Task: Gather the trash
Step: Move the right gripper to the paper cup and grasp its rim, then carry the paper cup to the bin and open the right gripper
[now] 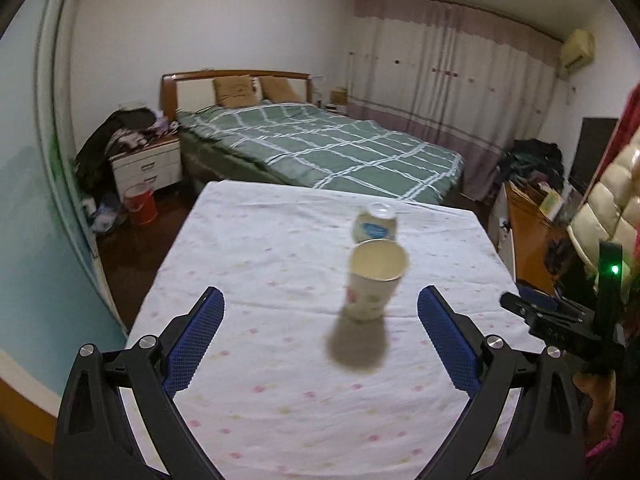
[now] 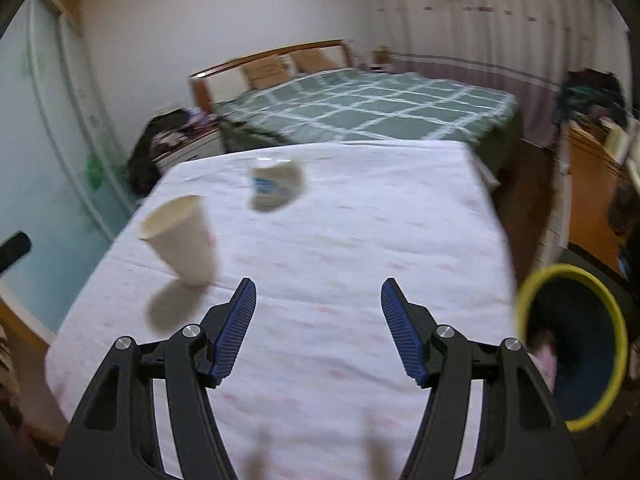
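Observation:
A white paper cup (image 1: pixel 374 282) with faint coloured spots stands upright on the cloth-covered table (image 1: pixel 280 360). Just behind it stands a small white pot with a blue label (image 1: pixel 376 226). My left gripper (image 1: pixel 320 336) hovers over the near part of the table, open wide, with the cup ahead of its blue pads and nothing between them. In the right wrist view the cup (image 2: pixel 182 238) and the pot (image 2: pixel 276 188) lie to the left and ahead. My right gripper (image 2: pixel 318 328) is open and empty above bare cloth. Both views are blurred.
A dark bin with a yellow rim (image 2: pixel 572 344) stands off the table's right side. Behind the table is a bed with a green checked cover (image 1: pixel 320 144). A red bucket (image 1: pixel 140 204) and a nightstand (image 1: pixel 146 166) are at the left. An orange cabinet (image 1: pixel 532 232) is at the right.

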Tool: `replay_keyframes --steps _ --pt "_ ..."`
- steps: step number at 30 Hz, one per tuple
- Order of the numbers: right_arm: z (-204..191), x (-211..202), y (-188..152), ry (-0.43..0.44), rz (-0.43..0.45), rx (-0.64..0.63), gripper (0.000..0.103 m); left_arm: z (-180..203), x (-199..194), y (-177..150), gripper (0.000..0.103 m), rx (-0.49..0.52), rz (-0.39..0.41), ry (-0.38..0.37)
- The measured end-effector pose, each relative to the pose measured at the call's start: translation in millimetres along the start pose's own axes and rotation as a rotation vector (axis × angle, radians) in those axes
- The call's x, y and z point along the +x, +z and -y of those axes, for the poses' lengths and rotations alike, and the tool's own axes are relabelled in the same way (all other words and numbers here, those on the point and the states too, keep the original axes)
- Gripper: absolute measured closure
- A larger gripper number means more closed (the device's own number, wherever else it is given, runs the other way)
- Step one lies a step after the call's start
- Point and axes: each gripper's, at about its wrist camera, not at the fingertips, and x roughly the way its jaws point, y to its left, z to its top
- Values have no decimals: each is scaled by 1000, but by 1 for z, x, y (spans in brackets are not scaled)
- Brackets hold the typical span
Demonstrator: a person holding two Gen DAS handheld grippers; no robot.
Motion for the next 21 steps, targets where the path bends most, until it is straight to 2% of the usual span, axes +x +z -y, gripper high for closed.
replay_keyframes --steps 7,9,14,15,18,21 --pt "-66 41 49 107 -25 -70 41 -33 -2 -11 7 -35 1 20" --pt "-80 56 59 103 -46 -91 42 -37 -1 -13 7 -38 -5 24" --pt "-98 103 69 59 -140 -128 57 -36 5 -20 7 -49 -25 12" --pt "-98 111 69 58 -163 -127 63 -33 7 -19 7 -48 -29 9" --pt "-93 126 62 78 -216 -99 93 -29 13 -21 7 -42 -42 -2" --pt "-81 116 60 93 -190 -64 95 -23 19 -20 7 -36 -51 -10"
